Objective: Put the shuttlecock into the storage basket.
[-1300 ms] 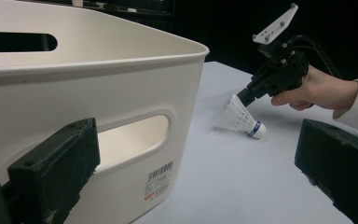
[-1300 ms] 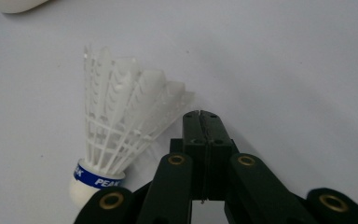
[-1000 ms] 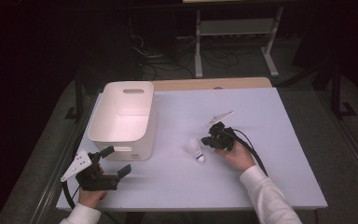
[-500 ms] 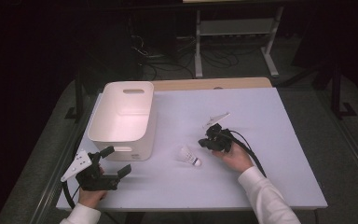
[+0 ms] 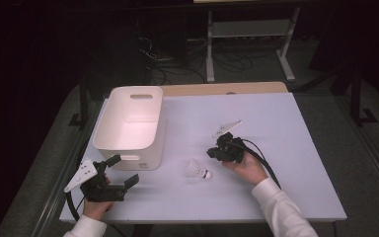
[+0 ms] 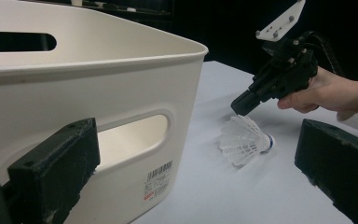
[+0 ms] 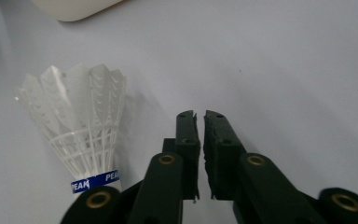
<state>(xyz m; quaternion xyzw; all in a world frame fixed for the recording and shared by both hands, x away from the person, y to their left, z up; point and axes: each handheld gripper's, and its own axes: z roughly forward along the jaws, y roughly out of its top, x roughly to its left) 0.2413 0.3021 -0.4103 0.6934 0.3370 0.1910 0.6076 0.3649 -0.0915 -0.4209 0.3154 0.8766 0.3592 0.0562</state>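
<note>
On the white table (image 5: pixel 296 128), right of the empty white bin (image 5: pixel 131 123), the right gripper (image 5: pixel 212 153) (jaws just parted a crack, gripping nothing) has rolled the shuttlecock (image 5: pixel 198 170) nearer-left, unblocked, while the left gripper (image 5: pixel 123 173) waits wide open, empty, by the bin's near wall.

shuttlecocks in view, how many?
1. The shuttlecock lies on its side on the table, between the white bin and the right gripper. The bin's visible inside holds none.
</note>
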